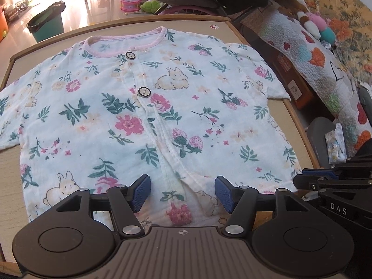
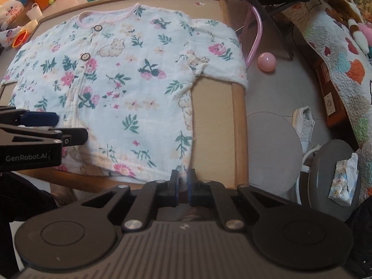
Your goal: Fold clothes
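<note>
A small white floral shirt [image 1: 148, 116] with bunny prints, a pink collar and two dark buttons lies flat, face up, on the table [image 1: 234, 32]. It also shows in the right wrist view [image 2: 130, 79], its right sleeve hanging over the table's edge. My left gripper [image 1: 182, 191] is open, its blue pads just above the shirt's bottom hem at the front placket. My right gripper [image 2: 183, 181] is nearly closed at the hem's lower right corner; whether it pinches the fabric is hard to tell. The right gripper also shows at the right edge in the left view [image 1: 325, 181].
The table has a raised wooden rim [image 2: 239, 127]. To its right are a grey round stool [image 2: 272, 151], a white shoe [image 2: 307, 123], a pink ball [image 2: 266, 62], a tissue pack [image 2: 344, 181] and a quilted cover [image 1: 325, 69]. A green bin [image 1: 47, 23] and toys stand beyond the far edge.
</note>
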The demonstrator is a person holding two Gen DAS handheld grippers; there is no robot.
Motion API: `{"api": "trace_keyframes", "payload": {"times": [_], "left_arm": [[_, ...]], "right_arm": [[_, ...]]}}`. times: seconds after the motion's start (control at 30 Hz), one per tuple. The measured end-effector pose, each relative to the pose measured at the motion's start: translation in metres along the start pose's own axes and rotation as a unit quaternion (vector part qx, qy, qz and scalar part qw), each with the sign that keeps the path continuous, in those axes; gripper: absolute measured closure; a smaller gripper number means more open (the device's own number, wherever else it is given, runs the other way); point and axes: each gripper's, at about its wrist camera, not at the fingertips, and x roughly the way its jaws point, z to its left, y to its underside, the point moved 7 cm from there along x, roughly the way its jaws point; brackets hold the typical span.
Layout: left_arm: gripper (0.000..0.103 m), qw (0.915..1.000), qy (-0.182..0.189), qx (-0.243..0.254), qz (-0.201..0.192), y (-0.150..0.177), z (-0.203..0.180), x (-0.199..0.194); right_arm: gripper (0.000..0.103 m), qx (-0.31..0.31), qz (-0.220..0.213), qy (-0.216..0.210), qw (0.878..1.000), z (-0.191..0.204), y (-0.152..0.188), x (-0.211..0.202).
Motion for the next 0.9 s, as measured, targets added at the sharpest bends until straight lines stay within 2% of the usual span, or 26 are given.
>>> {"api": "trace_keyframes", "payload": {"times": [0.07,0.2,0.27,0.37,0.47,0.57,0.63,0.73,0.9], "left_arm": [[0.040,0.9998,-0.005,-0.016,0.008,-0.001,0.005,-0.002],[0.040,0.9983,-0.010,-0.057,0.012,-0.002,0.021,-0.011],[0.040,0.9968,-0.011,-0.079,0.008,-0.001,0.029,-0.017],[0.040,0.9918,0.011,-0.128,0.002,0.003,0.042,-0.029],[0.040,0.9895,-0.004,-0.144,0.011,0.014,0.053,-0.038],[0.040,0.9910,-0.044,-0.124,0.028,0.027,0.065,-0.040],[0.040,0.9907,-0.069,-0.111,0.039,0.036,0.072,-0.037],[0.040,0.9909,-0.062,-0.110,0.046,0.046,0.075,-0.032],[0.040,0.9936,-0.076,-0.071,0.042,0.053,0.069,-0.031]], "right_arm": [[0.096,0.001,-0.011,0.007,1.000,-0.003,-0.002,-0.007],[0.096,0.007,-0.041,-0.010,0.999,0.003,-0.012,-0.024],[0.096,0.005,-0.052,-0.035,0.998,0.015,-0.019,-0.029],[0.096,0.004,-0.065,-0.073,0.995,0.034,-0.027,-0.031],[0.096,-0.012,-0.069,-0.112,0.991,0.060,-0.033,-0.031],[0.096,-0.034,-0.070,-0.127,0.989,0.086,-0.036,-0.031],[0.095,-0.052,-0.069,-0.120,0.989,0.102,-0.038,-0.030],[0.095,-0.077,-0.074,-0.099,0.989,0.120,-0.042,-0.024],[0.096,-0.114,-0.060,-0.061,0.990,0.134,-0.042,-0.007]]}}
